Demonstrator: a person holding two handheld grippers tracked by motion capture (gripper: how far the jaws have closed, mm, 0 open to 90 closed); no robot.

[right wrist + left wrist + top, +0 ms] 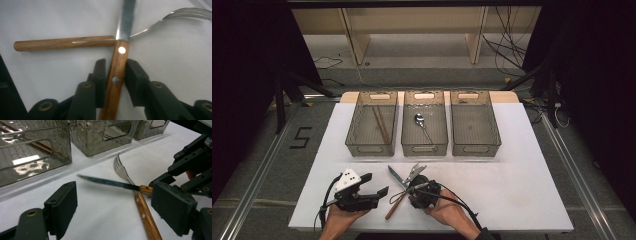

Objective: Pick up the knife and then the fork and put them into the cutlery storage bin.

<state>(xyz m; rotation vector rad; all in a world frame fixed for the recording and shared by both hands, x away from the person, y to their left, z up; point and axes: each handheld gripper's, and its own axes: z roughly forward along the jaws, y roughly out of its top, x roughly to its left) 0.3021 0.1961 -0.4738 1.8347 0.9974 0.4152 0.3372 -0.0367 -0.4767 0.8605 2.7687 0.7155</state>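
A: What does the right gripper (113,80) hold?

B: Its jaws are pressed on the wooden handle of a knife (117,67), which lies crossed over a fork (65,43) on the white worktop (512,175), near its front edge.

A: And the left gripper (371,184)?

B: Just beside it, jaws wide apart, holding nothing.

A: Further out?

B: Three clear bins along the back edge: chopsticks (381,124) in the left one, a spoon (422,125) in the middle one.

Dim surroundings, white table (512,165) evenly lit from above; glare on clear bins (32,157); close views slightly soft.
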